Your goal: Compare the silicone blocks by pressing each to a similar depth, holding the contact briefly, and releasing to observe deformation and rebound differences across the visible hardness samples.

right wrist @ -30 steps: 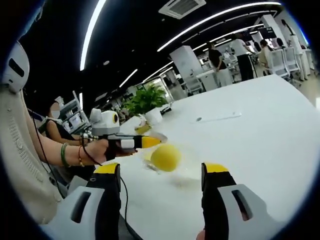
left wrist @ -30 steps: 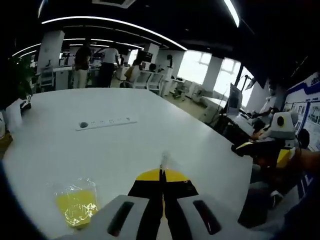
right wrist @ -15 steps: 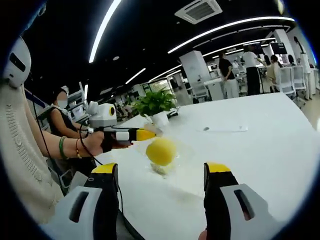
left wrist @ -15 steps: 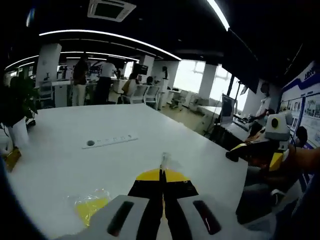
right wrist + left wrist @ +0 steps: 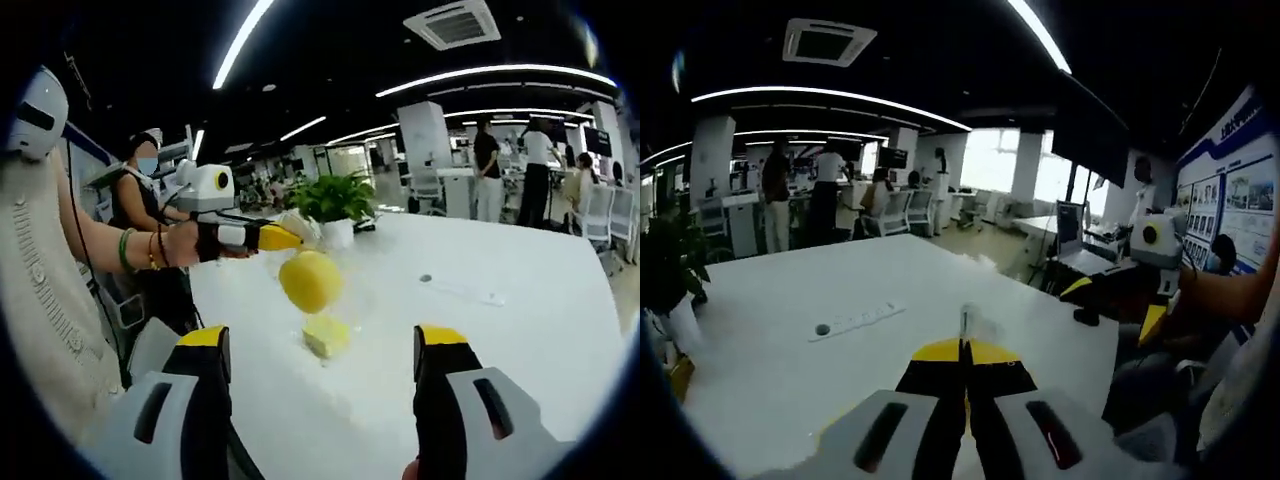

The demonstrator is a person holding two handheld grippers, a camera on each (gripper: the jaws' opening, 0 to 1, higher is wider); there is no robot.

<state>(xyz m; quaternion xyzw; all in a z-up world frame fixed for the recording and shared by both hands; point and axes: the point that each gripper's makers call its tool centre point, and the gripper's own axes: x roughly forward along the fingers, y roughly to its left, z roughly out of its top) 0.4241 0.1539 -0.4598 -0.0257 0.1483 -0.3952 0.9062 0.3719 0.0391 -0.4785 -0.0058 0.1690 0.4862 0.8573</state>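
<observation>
My left gripper (image 5: 965,345) is shut on a thin edge of a clear plastic bag (image 5: 968,320). In the right gripper view that gripper (image 5: 290,238) comes in from the left, held by a hand, and a round yellow silicone block (image 5: 310,281) hangs in the bag below its tip, above the white table (image 5: 520,330). A paler yellow block (image 5: 327,335) lies on the table right under it; I cannot tell whether it is inside the bag. My right gripper (image 5: 322,338) is open, its jaws wide apart and nearer than both blocks. The left gripper view shows it (image 5: 1082,305) at the right, off the table's edge.
A white power strip (image 5: 855,322) lies mid-table. A potted plant (image 5: 335,200) stands at the table's far end behind the blocks. A seated person (image 5: 140,200) is beyond the left gripper. People stand among desks and chairs (image 5: 825,190) at the back of the room.
The left gripper has risen with the bag, so the round yellow block now hangs higher over the table and a paler block shows beneath it. The right gripper stays open.
</observation>
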